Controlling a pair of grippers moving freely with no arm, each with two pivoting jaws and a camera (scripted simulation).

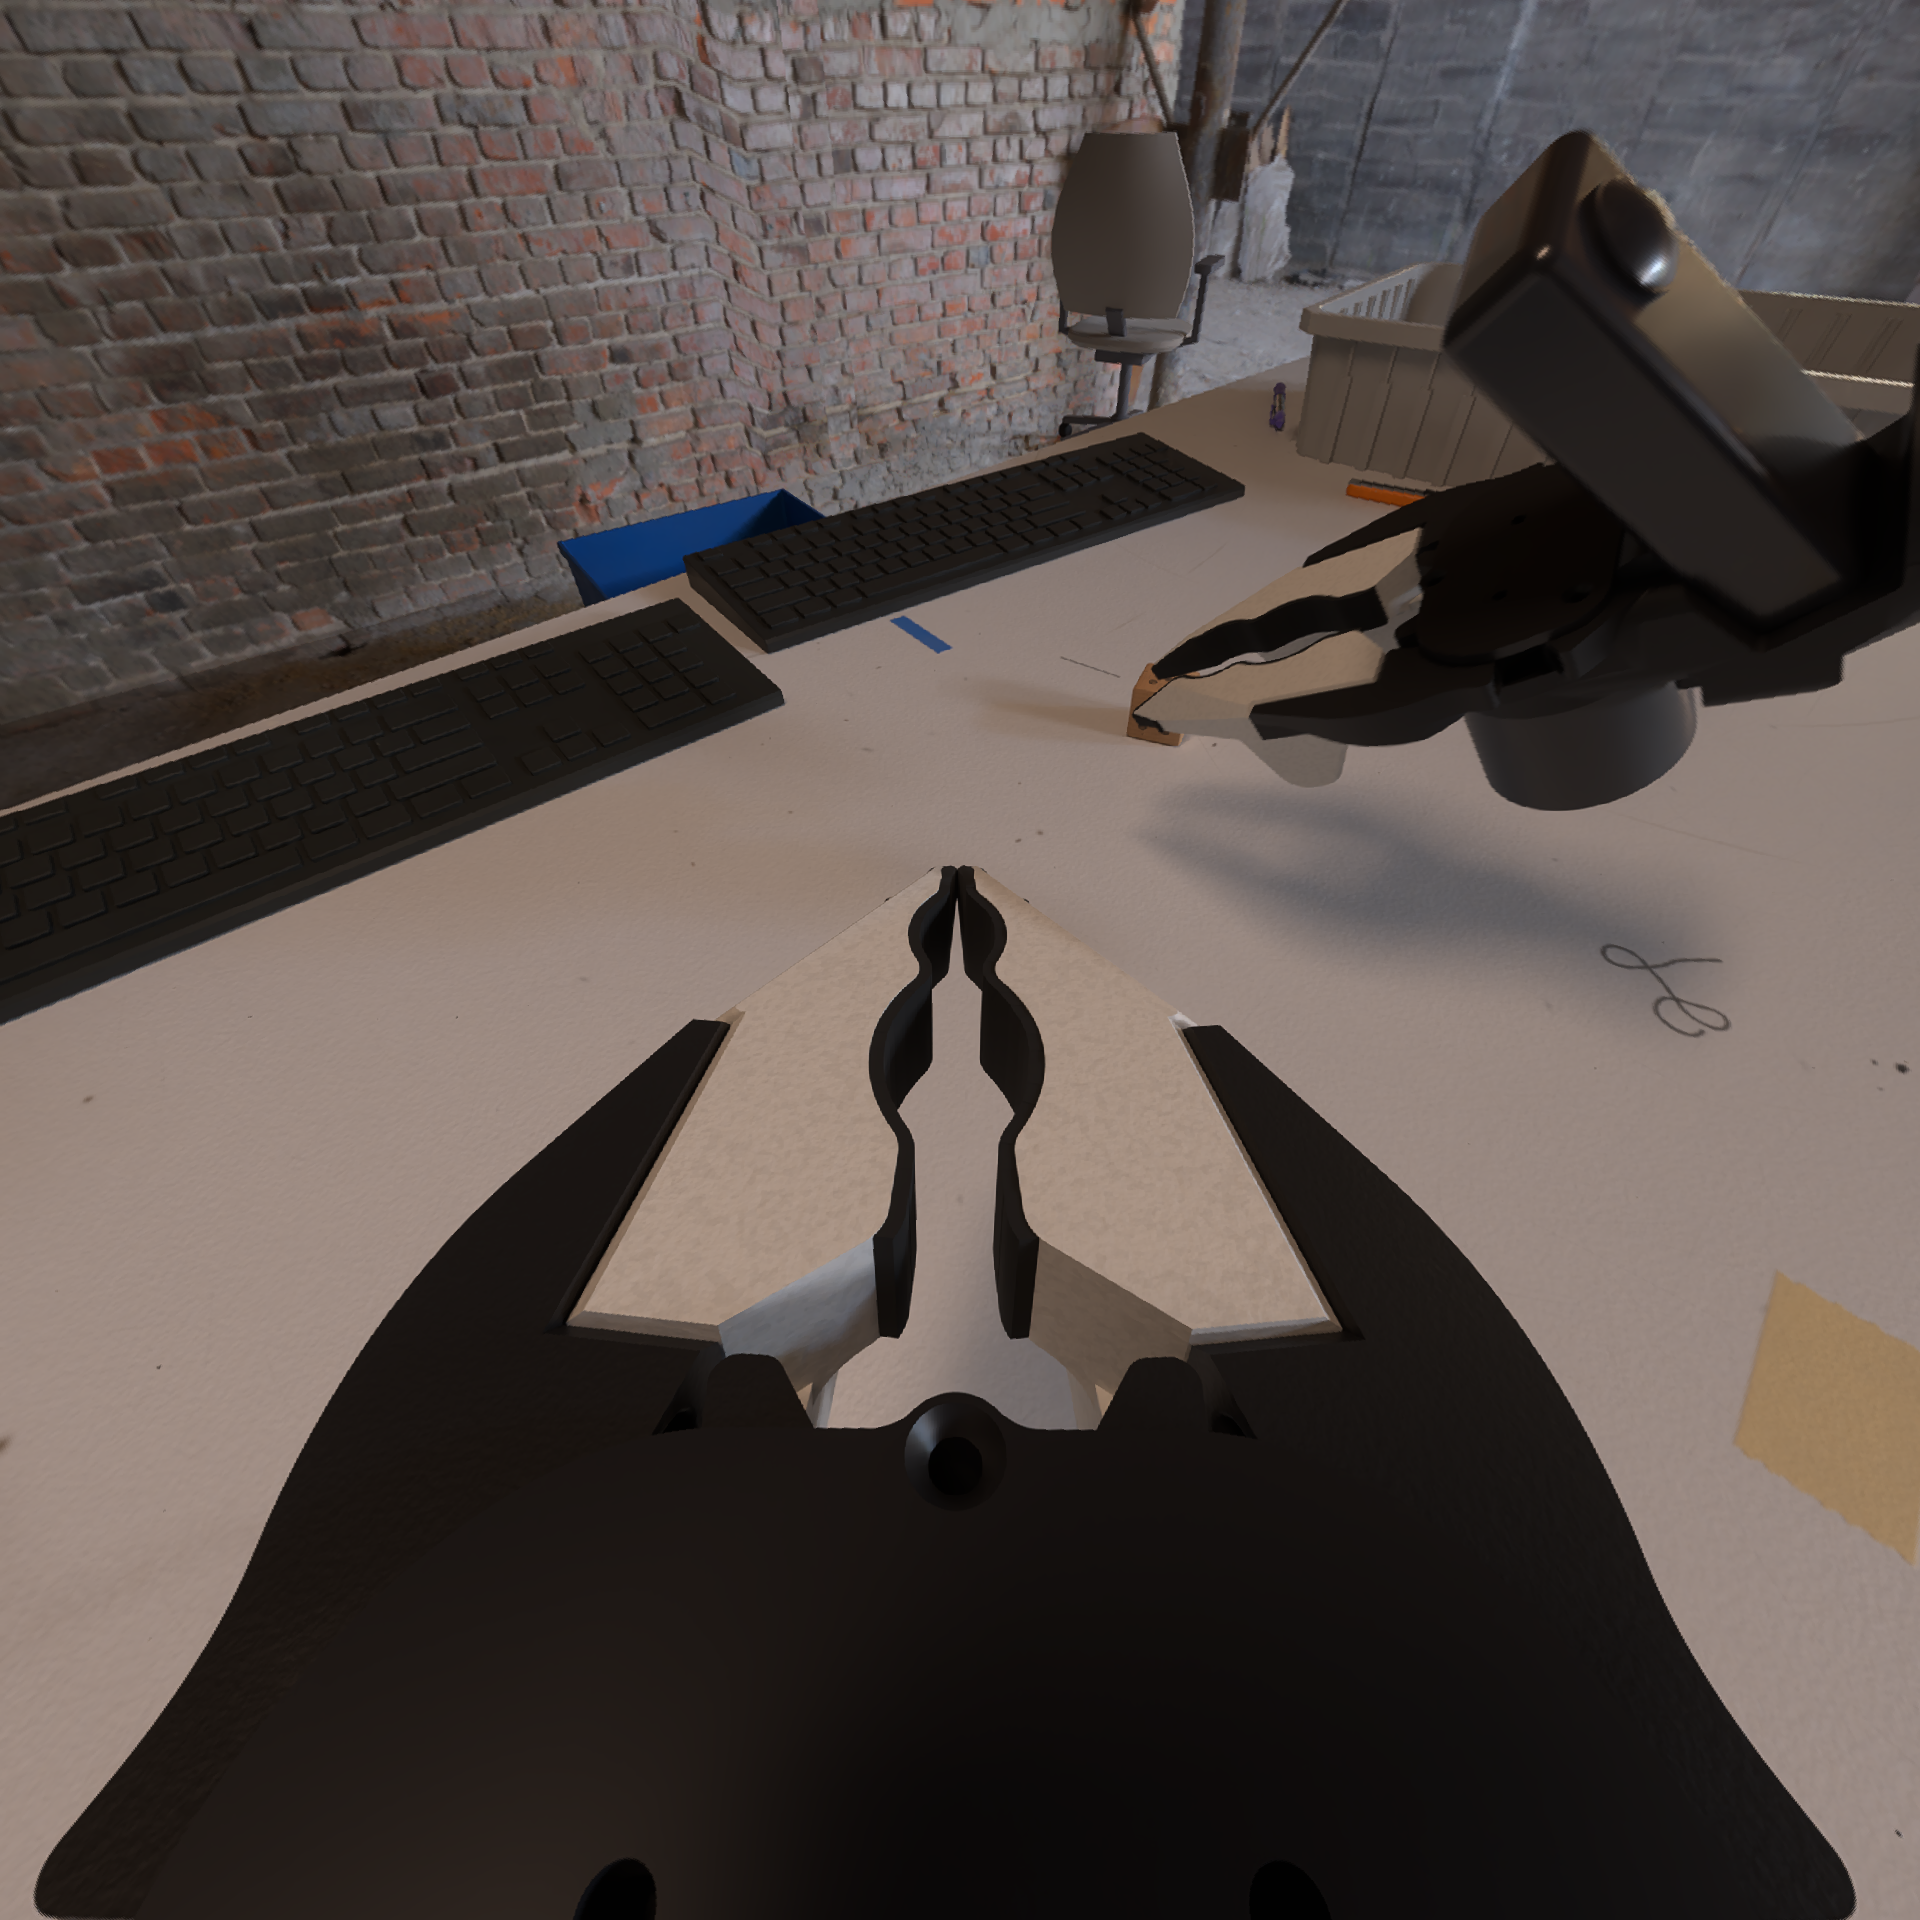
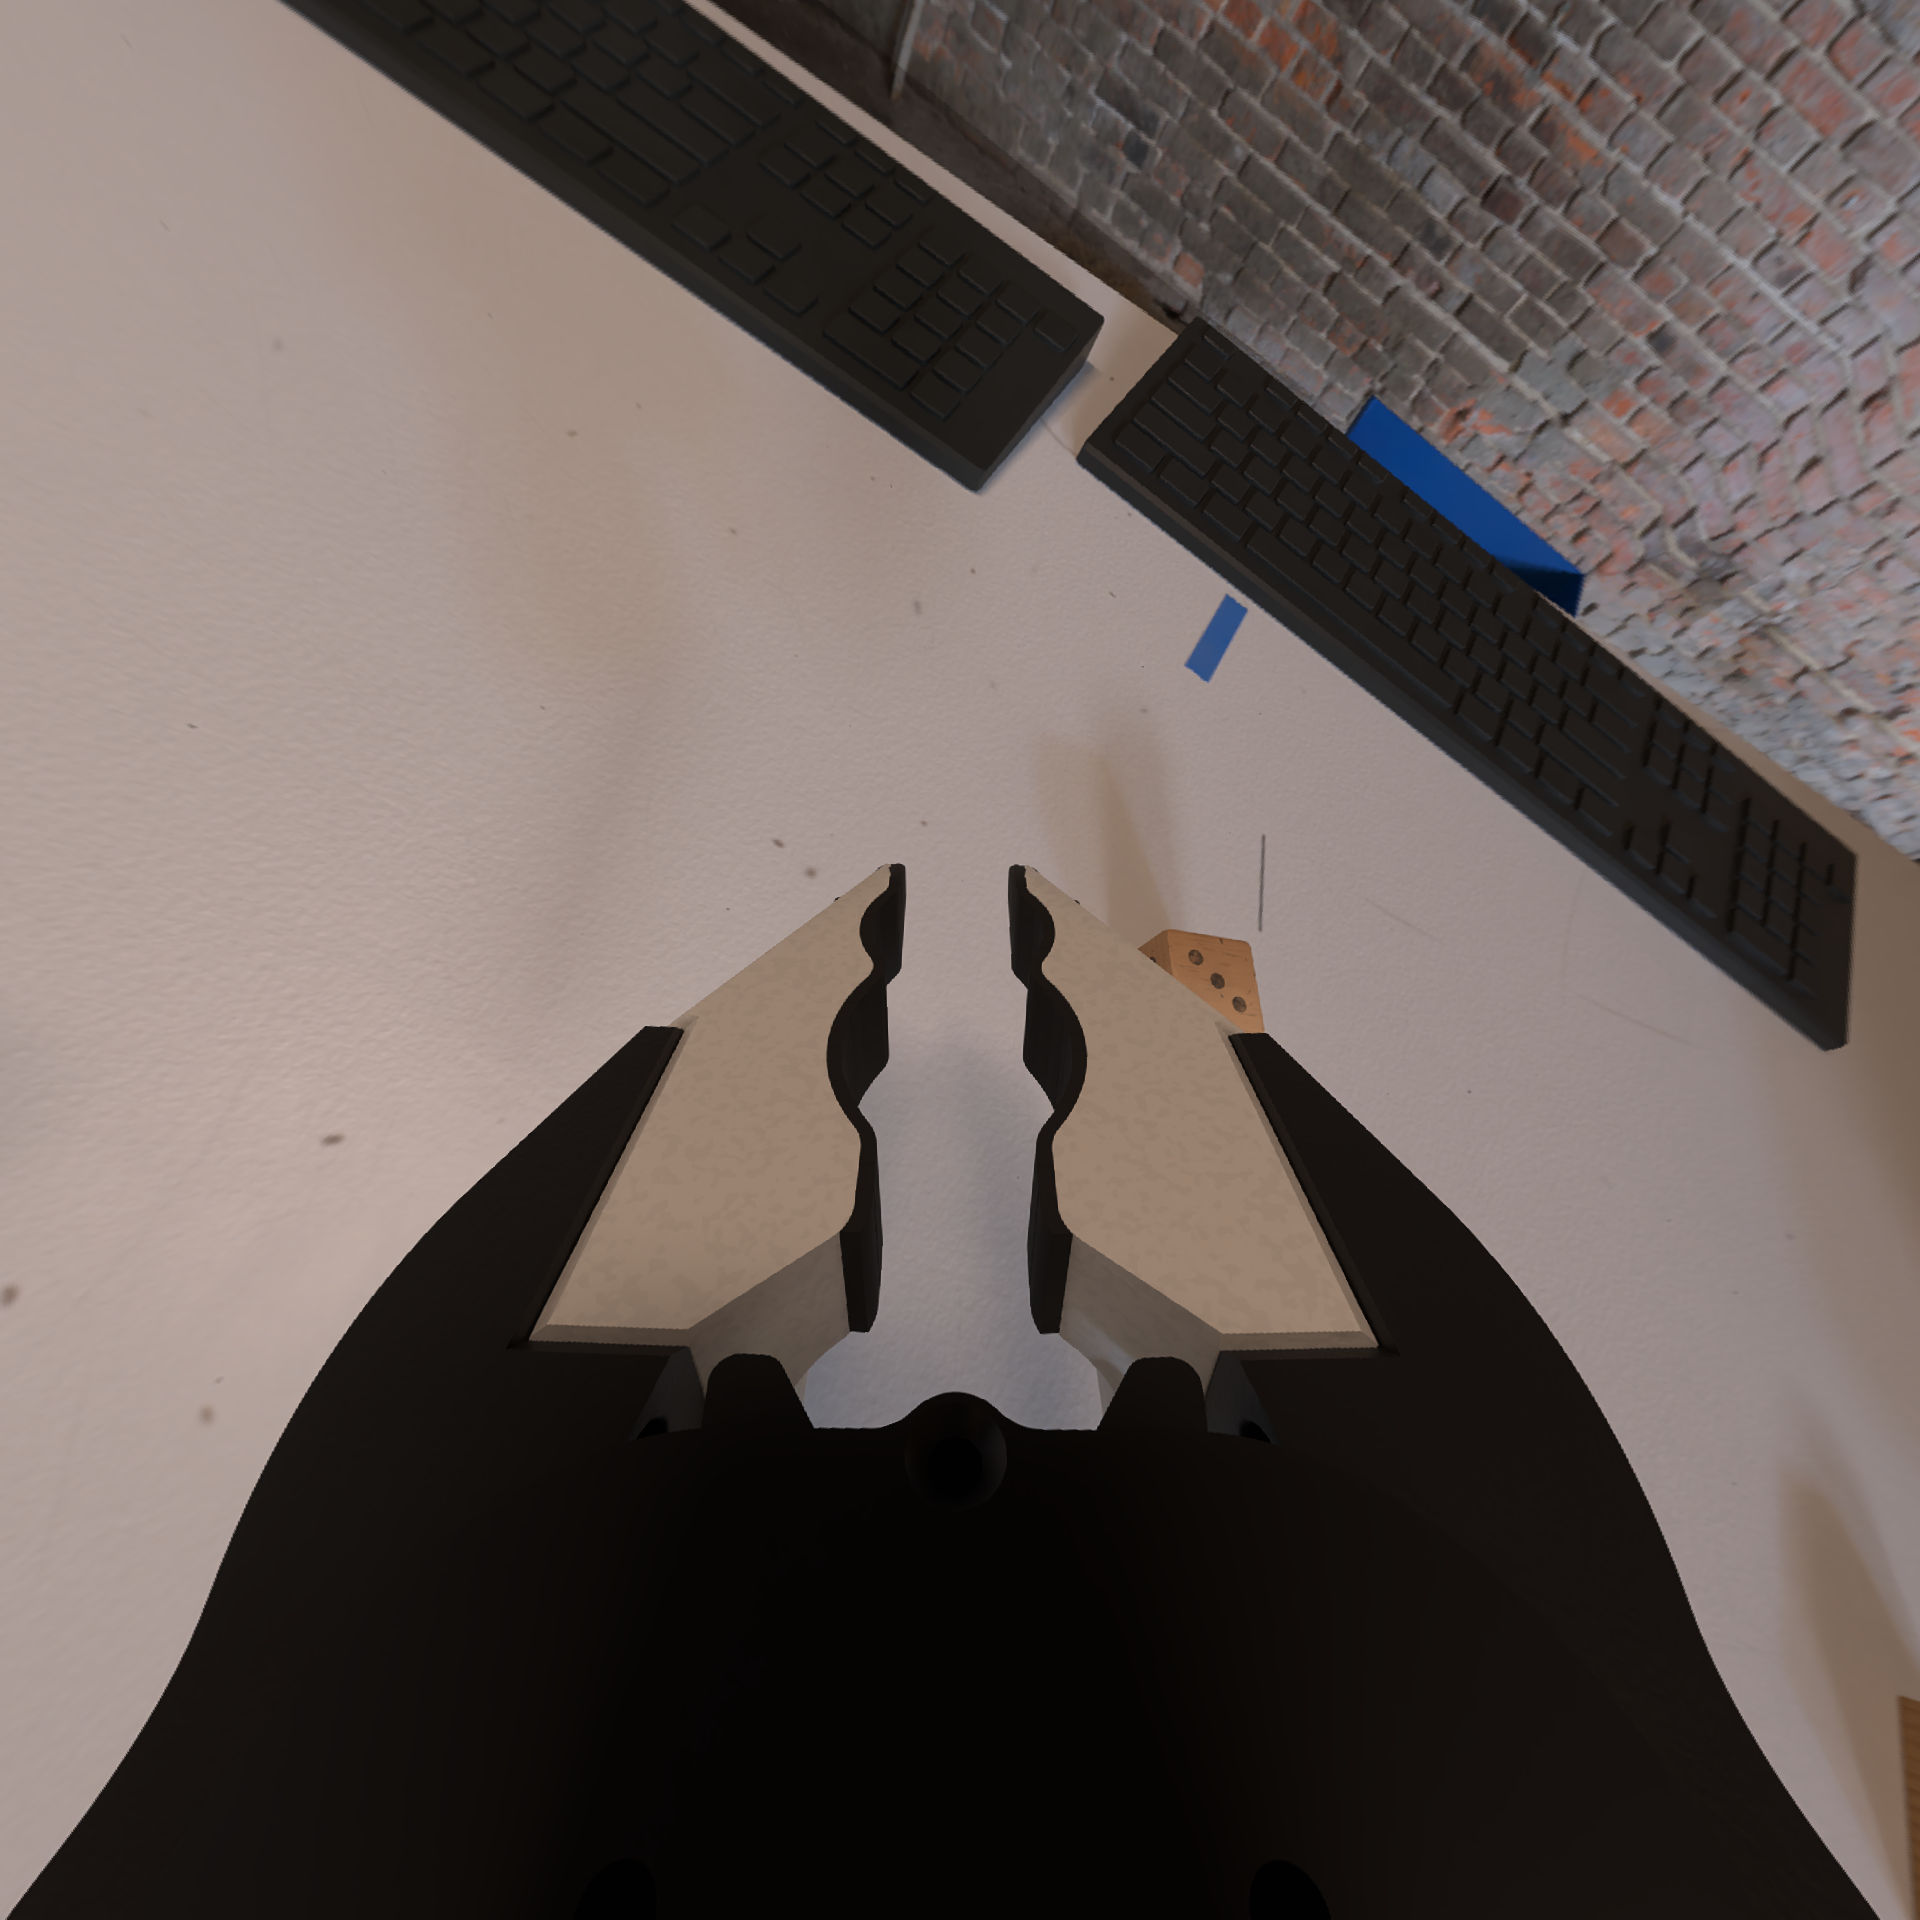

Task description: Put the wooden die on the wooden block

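Die [image 2: 1210,979] sits just right of my right gripper [image 2: 956,878], fingers apart for a grab I judge; left gripper [image 1: 956,873], fingers together, idles clear.

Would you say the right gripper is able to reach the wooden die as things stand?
Probably yes: the right gripper is open and close by, but the wooden die sits outside its right finger, partly hidden, so it must shift sideways first.

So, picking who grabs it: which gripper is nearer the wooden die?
Right. The right gripper hovers beside the wooden die, which peeks past one finger; the left gripper sits well back, shut.
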